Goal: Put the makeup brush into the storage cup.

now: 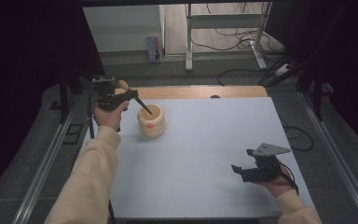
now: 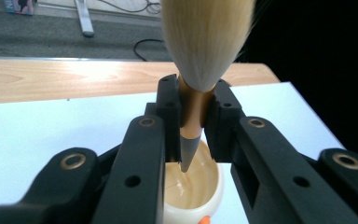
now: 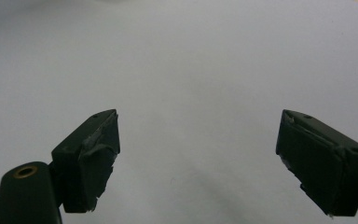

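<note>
Resting on the white table [image 1: 205, 154], near its far left corner, a squat cream pot [image 1: 151, 122] looks ceramic: glossy, round-walled, heavy enough to stay put, chippable at the rim; my left gripper [image 2: 191, 116] hangs over it, jaws clamped on the brush [image 2: 193, 107] at its smooth coppery ferrule, the stiffest and safest place to hold, though slippery; its soft tan bristle tuft points up and would crush if pinched; its slim grey handle tip dips into the bowl; light, easily tilted; my right gripper [image 3: 198, 154] idles near the table's near right corner, jaws wide apart, holding nothing.
</note>
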### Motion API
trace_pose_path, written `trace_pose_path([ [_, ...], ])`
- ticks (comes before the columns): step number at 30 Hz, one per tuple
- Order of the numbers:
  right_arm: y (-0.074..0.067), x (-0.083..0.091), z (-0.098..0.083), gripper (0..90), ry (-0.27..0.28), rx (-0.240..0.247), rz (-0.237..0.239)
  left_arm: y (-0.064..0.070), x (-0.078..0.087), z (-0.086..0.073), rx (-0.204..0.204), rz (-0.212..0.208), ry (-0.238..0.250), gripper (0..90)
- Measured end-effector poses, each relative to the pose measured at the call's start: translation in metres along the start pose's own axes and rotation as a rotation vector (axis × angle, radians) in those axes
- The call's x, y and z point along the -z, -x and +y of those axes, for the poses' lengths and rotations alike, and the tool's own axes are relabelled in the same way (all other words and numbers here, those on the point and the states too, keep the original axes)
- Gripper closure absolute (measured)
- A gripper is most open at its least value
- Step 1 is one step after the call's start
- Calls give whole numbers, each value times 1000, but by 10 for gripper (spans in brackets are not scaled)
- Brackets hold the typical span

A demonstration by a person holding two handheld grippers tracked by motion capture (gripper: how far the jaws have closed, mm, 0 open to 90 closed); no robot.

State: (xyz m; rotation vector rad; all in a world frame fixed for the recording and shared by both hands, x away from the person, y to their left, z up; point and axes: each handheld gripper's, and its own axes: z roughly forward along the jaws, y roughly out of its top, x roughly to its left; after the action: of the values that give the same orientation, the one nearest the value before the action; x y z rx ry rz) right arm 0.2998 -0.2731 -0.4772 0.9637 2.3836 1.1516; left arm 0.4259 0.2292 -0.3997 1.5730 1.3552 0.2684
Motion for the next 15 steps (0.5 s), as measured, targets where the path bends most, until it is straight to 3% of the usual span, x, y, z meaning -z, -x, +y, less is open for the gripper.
trace_pose_path([
  [15, 1, -1, -1, 143, -8, 2, -2, -7, -22, -15, 15, 1, -52, 787],
])
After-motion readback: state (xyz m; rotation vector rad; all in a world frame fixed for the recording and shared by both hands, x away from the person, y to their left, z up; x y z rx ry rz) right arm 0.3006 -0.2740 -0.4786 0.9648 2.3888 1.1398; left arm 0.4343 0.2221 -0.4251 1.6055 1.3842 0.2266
